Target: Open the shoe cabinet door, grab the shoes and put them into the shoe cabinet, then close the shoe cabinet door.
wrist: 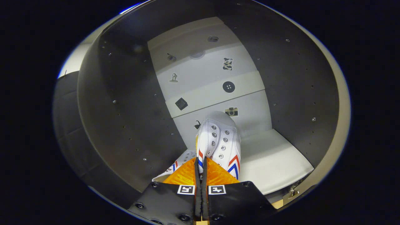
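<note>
White shoes point(218, 140) pinched between nearly closed fingers point(184, 175), reaching level into the cabinet point(275, 159).

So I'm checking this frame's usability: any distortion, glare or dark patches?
Gripper view: strong fisheye bending, so the cabinet's dark side walls curve; the pale back panel and shelf are evenly lit, without harsh glare; the white shoe is sharp, pinched by the nearly closed claw; the side walls lose detail in shadow.

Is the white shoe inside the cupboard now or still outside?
Inside. The white shoe sits between the cabinet's dark side walls, over the white shelf, toe towards the back panel. The gripper holds it, jaws nearly together.
</note>
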`<action>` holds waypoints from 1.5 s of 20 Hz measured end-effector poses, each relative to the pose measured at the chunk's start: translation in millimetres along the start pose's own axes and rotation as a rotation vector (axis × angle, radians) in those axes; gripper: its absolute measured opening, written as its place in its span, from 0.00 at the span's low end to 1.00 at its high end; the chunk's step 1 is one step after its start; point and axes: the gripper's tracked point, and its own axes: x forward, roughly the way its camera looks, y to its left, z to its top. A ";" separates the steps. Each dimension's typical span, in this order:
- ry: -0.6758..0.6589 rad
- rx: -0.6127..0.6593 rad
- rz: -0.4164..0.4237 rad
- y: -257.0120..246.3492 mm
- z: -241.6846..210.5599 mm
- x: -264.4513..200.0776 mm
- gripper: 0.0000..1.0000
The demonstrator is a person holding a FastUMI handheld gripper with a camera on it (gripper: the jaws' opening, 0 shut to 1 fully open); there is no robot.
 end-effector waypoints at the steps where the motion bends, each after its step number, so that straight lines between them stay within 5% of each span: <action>1: 0.001 -0.005 -0.014 -3.9 1.2 10.2 0.02; 8: 0.041 -0.014 -0.085 -22.7 -15.9 42.9 0.02; 11: 0.000 -0.095 -0.067 -13.8 -6.8 26.1 0.17; 15: -0.083 -0.195 -0.054 10.8 9.1 -32.2 0.98; 30: -0.181 -0.314 0.136 57.5 -7.8 -341.0 0.97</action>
